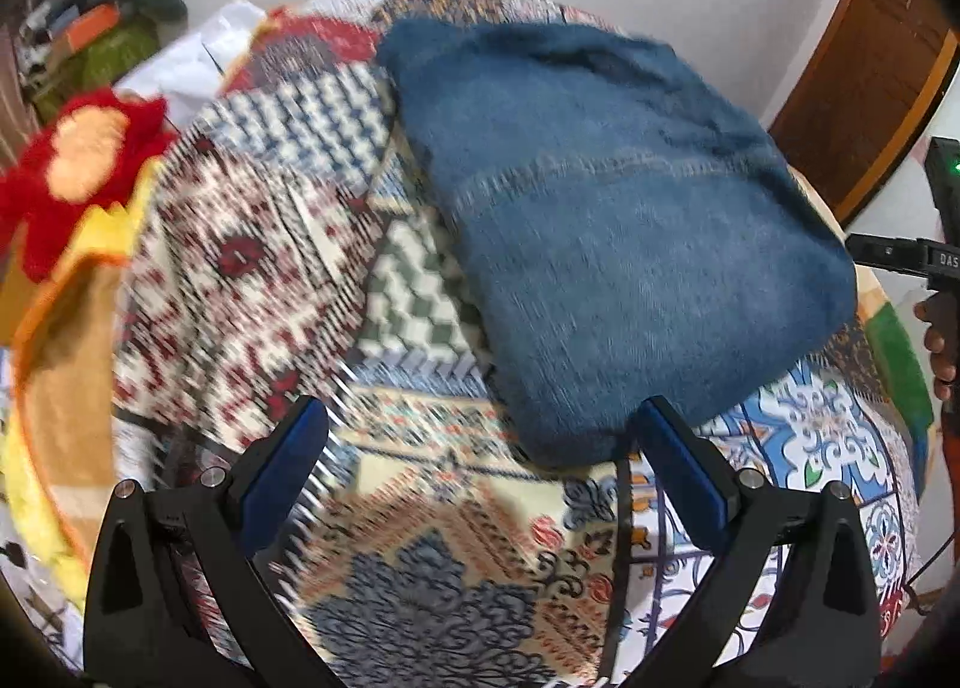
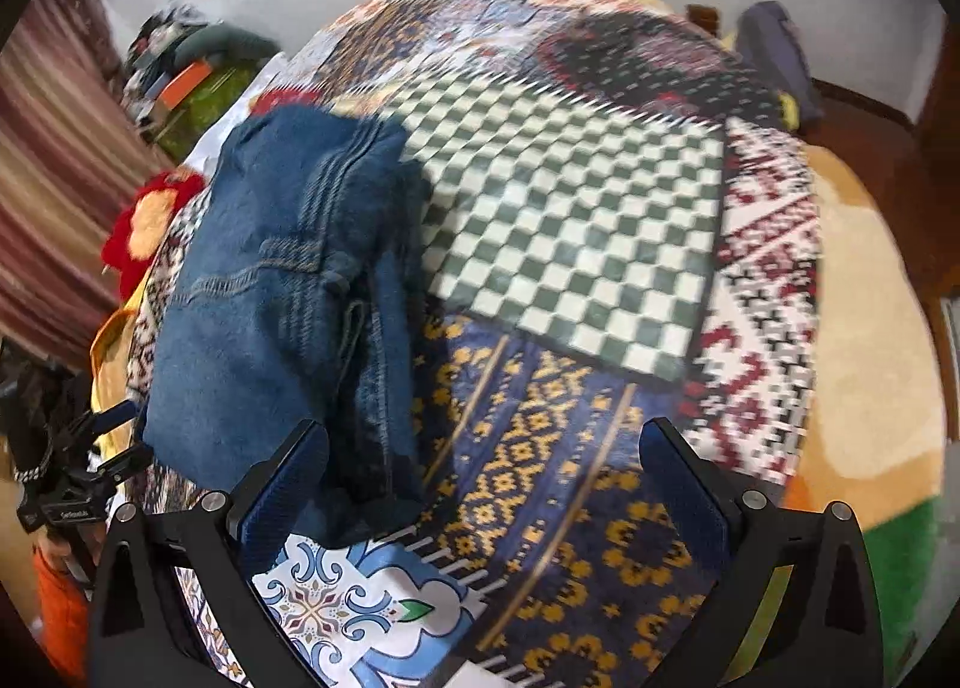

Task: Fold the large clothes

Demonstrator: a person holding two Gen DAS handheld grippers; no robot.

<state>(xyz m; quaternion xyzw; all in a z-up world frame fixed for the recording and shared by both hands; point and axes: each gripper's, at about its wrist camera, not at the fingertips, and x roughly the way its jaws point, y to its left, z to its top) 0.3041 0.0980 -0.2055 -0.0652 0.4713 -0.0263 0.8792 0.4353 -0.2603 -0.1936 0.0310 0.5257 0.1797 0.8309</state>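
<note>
A pair of blue jeans [image 1: 606, 220] lies folded into a thick rectangle on the patchwork bedspread [image 1: 420, 538]. My left gripper [image 1: 480, 436] is open and empty, just in front of the near edge of the jeans. In the right wrist view the folded jeans [image 2: 282, 304] lie to the left, with seams and a pocket showing. My right gripper [image 2: 480, 448] is open and empty above the bedspread [image 2: 570, 478], its left finger close to the near corner of the jeans. The other gripper shows at the edge of each view [image 1: 924, 256] [image 2: 72, 484].
A red and yellow plush blanket [image 1: 78, 172] lies at the bed's left edge. A pile of clothes [image 1: 102, 28] sits in the far left corner. A wooden door [image 1: 870, 76] stands at the right. White wall lies behind the bed. A striped curtain [image 2: 54, 196] hangs at the left.
</note>
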